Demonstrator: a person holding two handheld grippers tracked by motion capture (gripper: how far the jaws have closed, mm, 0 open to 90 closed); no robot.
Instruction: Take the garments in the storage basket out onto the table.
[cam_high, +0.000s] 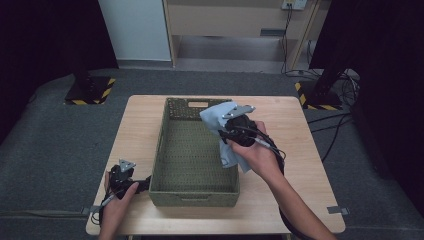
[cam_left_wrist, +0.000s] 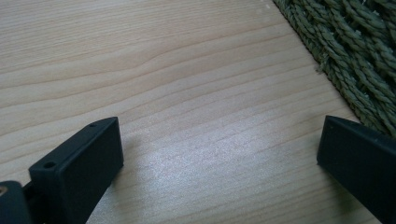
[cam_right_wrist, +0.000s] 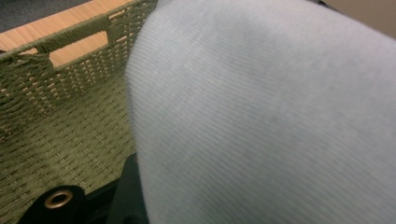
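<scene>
Right gripper (cam_high: 227, 122) jaws clenched on a light blue cloth (cam_high: 220, 125), which hangs over the right side of the green woven basket (cam_high: 172, 192) and drapes across its camera's view. Left gripper (cam_high: 122, 175) jaws released, wide apart, nothing between them, low over bare wooden tabletop (cam_left_wrist: 187, 70) just beside the basket's left wall.

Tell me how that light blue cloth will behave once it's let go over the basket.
The light blue cloth drapes limply from the right gripper, so it's likely floppy and light, probably crumpling into the green woven basket rather than lying flat. Its ribbed knit looks grippy, unlikely to slip.
</scene>
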